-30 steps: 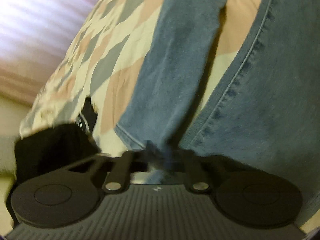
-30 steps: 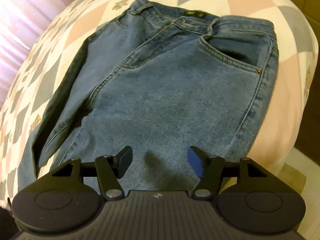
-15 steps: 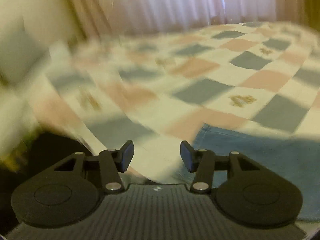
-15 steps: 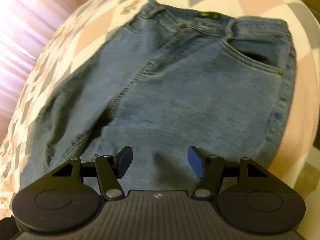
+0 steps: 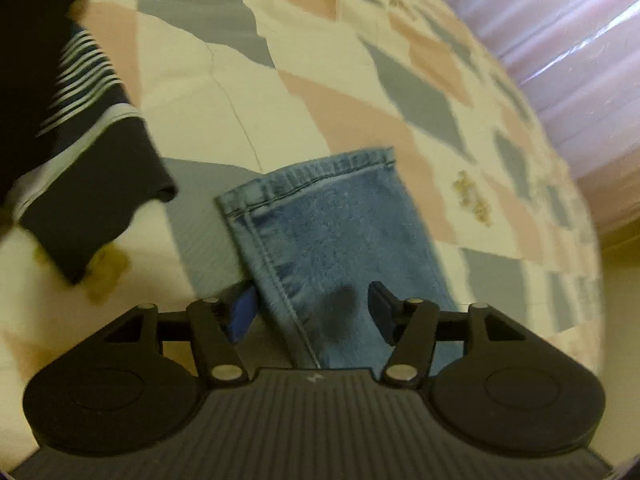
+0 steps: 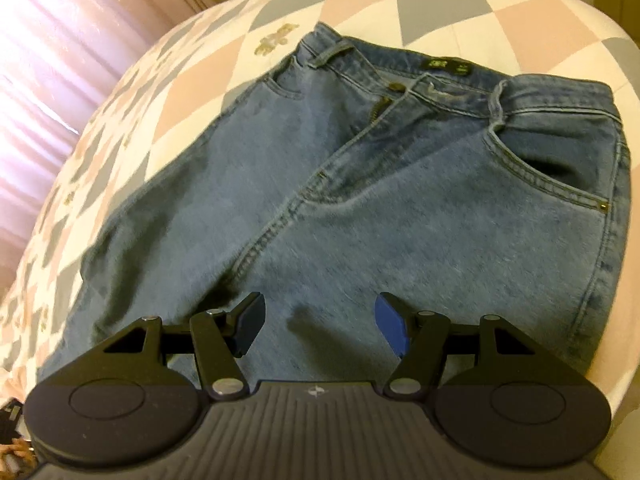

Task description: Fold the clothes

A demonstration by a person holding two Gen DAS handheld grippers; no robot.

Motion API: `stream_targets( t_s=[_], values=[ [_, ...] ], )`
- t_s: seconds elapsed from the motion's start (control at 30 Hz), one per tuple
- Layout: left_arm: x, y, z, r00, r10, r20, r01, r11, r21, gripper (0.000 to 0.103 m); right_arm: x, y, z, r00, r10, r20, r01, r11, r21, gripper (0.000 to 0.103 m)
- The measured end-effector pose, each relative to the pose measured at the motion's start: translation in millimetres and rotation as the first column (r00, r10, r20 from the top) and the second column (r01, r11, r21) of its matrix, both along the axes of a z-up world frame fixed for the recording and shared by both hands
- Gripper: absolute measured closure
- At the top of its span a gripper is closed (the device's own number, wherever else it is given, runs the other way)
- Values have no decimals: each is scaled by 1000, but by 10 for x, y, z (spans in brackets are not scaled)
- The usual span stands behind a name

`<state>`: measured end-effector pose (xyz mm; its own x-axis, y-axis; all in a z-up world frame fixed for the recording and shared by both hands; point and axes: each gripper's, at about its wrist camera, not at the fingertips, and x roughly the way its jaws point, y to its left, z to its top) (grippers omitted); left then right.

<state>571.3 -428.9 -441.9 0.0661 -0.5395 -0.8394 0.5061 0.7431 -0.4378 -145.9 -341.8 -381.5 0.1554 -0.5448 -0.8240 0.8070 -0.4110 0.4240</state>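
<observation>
Left gripper (image 5: 312,310): spread wide, hovering low over the hem end of one jeans (image 5: 340,240) leg, fingers straddling its side seam.
Right gripper (image 6: 318,326): spread wide, empty, held above the thigh area, pointing toward the waistband.
Jeans: blue denim, lying flat, front up, on the bed (image 6: 192,80).
Bed: quilt of pink, grey and cream diamonds.
Striped garment (image 5: 92,120): dark, beside the leg hem.
Room: pink curtain (image 6: 60,40) beyond the bed.

Checkered bedspread (image 5: 320,92), sunlit pink curtains (image 6: 60,40), dim room
</observation>
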Motion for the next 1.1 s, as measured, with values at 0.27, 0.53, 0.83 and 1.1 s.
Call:
stream_targets(
  t_s=[0.27,0.53,0.83,1.1],
  values=[
    [-648,-7,860,730,-261,632,353,935,-22,98,-59,-139,89,999,-30,24,31,998,-59,39],
    [-724,-146,251,589,-451,671,382,886,261,86,-214,-336,3,999,13,29,-11,999,-53,39],
    [-499,238,440,884,-170,435,84,974,210,70,-812,-1174,284,972,220,-82,-229,966,-122,39],
    [-2104,632,958,908,-287,305,278,958,74,69,-1504,-2319,338,920,379,-100,-389,914,-114,41]
  ],
)
